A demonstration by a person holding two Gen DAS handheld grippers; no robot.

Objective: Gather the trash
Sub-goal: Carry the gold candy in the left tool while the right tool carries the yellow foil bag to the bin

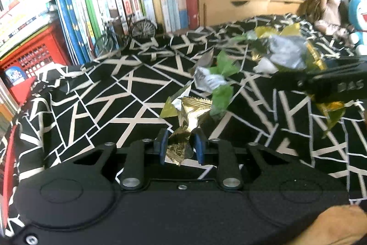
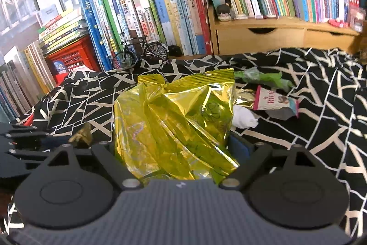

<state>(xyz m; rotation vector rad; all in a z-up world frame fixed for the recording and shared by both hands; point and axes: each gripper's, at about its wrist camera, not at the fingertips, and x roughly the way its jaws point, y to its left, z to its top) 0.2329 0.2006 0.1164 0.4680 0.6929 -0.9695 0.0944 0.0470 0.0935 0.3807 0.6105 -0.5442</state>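
Observation:
My left gripper (image 1: 181, 146) is shut on a crinkled gold wrapper (image 1: 190, 114) that stands up from between its blue pads (image 1: 200, 148). Beyond it on the black-and-white cloth (image 1: 103, 107) lie silver-and-green wrappers (image 1: 213, 82). My right gripper (image 2: 176, 144) is shut on a big yellow foil bag (image 2: 174, 121), which hides its left finger. In the left wrist view the right gripper (image 1: 289, 82) comes in from the right with yellow foil (image 1: 332, 109) hanging under it. A green wrapper (image 2: 263, 79), a pink wrapper (image 2: 275, 105) and a white tissue (image 2: 244, 118) lie on the cloth ahead.
Rows of upright books (image 2: 160, 15) line the back, with a red crate (image 2: 71, 56) at the left and a small model bicycle (image 2: 140, 52) in front. A wooden drawer unit (image 2: 275, 38) stands at the back right. Plush toys (image 1: 332, 8) sit at the cloth's far right.

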